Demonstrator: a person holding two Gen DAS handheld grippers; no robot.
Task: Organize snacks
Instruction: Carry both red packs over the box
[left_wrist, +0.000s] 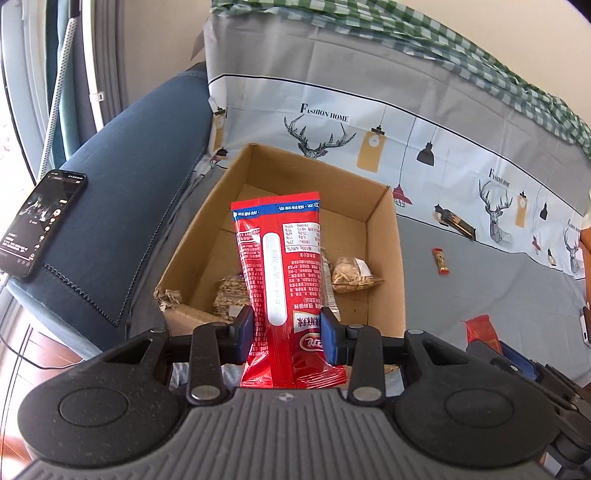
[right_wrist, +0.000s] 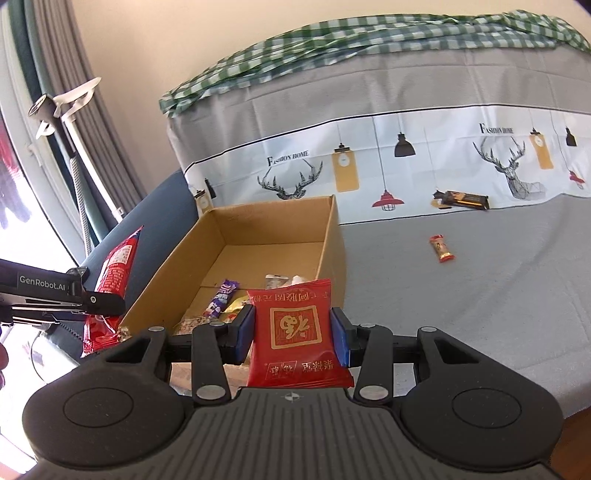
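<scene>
Left gripper (left_wrist: 288, 328) clamped on long red packet (left_wrist: 280, 266), held upright over box's near edge – right gripper (right_wrist: 292, 329) pinching square red pouch (right_wrist: 299, 332) just before same box. Grey printed sofa cover (right_wrist: 480, 288) beneath. Cardboard box (right_wrist: 328, 236) open on it, holding nut bag (left_wrist: 351, 275), purple packet (right_wrist: 221, 299). Phone (left_wrist: 40, 221) on blue armrest. Dark bar (right_wrist: 465, 199) and small red candy (right_wrist: 441, 248) well apart on cover

Glossy red foil packet (left_wrist: 284, 291); matt cardboard box (left_wrist: 384, 236); seemingly cloth cover (right_wrist: 461, 280).
</scene>
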